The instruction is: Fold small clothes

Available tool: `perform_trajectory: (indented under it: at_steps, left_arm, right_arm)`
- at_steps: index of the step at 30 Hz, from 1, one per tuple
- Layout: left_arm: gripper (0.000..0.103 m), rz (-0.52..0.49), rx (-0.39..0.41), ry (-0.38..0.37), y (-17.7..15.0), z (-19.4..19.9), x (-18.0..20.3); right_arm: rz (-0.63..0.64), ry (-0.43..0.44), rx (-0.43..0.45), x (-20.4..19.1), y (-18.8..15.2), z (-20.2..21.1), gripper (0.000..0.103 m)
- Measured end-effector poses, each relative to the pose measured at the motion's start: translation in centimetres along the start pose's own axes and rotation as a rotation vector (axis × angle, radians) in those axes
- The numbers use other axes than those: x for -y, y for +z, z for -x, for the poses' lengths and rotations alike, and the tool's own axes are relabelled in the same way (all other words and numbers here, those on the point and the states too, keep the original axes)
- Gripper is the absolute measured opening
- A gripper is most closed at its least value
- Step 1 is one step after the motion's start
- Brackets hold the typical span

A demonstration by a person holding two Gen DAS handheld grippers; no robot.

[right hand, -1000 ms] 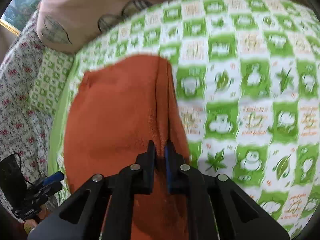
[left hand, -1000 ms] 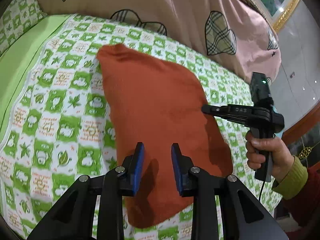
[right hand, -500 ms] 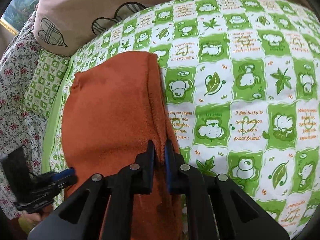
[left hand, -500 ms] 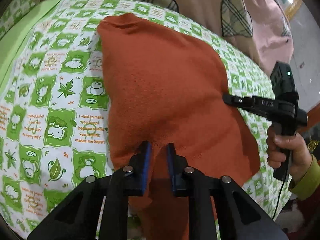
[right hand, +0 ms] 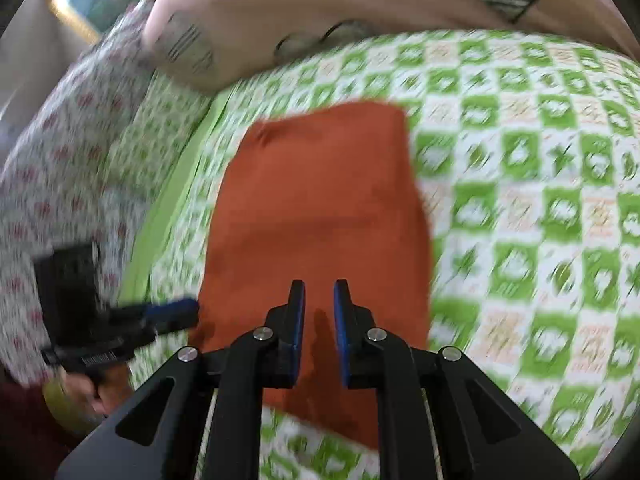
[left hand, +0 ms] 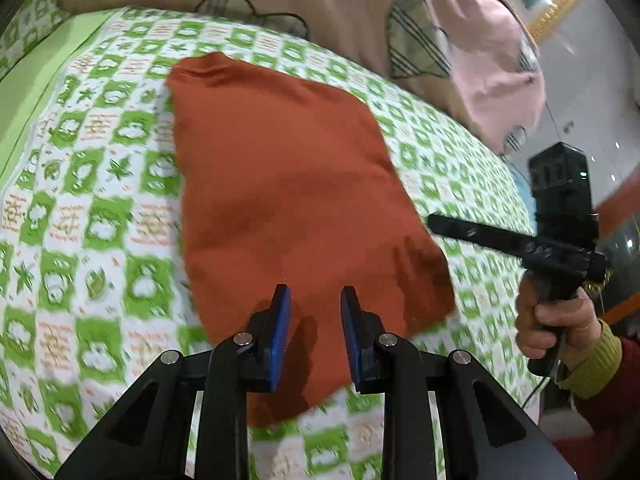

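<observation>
A rust-orange cloth (left hand: pixel 288 200) lies folded flat on the green-and-white checked bedsheet (left hand: pixel 92 220). My left gripper (left hand: pixel 314 312) hovers over the cloth's near edge; its jaws are opening, with nothing pinched between the blue pads. Seen side-on at the right of the left wrist view, the right gripper (left hand: pixel 434 222) is held in a hand (left hand: pixel 552 320) just off the cloth's right edge. In the right wrist view the right gripper (right hand: pixel 319 304) stands above the cloth (right hand: pixel 320 208), its jaws opening and free of fabric. The left gripper (right hand: pixel 192 308) shows by the cloth's left edge.
A pink quilt with plaid hearts (left hand: pixel 400 20) is heaped along the far side of the bed. A floral fabric (right hand: pixel 60 160) and a plain light-green strip (right hand: pixel 160 220) lie to the left. The bed's edge and a pale floor (left hand: pixel 580 80) are at the right.
Half a second ago both grippers pinched the cloth's near edge. Both have let go and drawn back, and the cloth now lies flat on the sheet.
</observation>
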State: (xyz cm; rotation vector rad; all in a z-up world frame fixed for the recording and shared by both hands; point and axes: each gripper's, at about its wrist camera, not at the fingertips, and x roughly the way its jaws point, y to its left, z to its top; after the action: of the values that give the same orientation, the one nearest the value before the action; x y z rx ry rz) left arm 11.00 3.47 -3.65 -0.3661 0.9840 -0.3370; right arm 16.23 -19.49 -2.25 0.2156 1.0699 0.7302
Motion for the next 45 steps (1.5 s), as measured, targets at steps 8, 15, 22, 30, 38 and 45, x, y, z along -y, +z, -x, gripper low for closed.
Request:
perform_trajectory:
  at_steps: [8,15,22,30,38,45]
  left_arm:
    - [0.025,0.008,-0.113,0.042,-3.7,-3.1,-1.1]
    - [0.031,0.011,-0.097,0.040,-3.9,-1.6,-1.0]
    - [0.032,0.024,-0.114,0.050,-4.2,-3.1,-0.8]
    - [0.032,-0.004,-0.125,0.069,-4.4,-4.0,0.0]
    - [0.034,-0.008,-0.130,0.064,-4.3,-4.1,0.2]
    - [0.034,-0.030,-0.140,0.065,-4.4,-4.3,0.2]
  right_arm:
    - [-0.059,-0.152,-0.126,2.8,-4.2,-2.9,0.013]
    - [-0.097,-0.083,-0.041,2.9,-1.9,-0.8,0.020]
    - [-0.161,-0.094,0.065,4.7,3.4,-2.0,0.032]
    - [-0.126,-0.181,0.010,5.2,5.8,-4.7,0.018]
    - [-0.018,-0.045,0.001,0.6,-0.4,0.0,0.018]
    - [0.030,-0.226,-0.138,2.0,-6.3,-2.7,0.014]
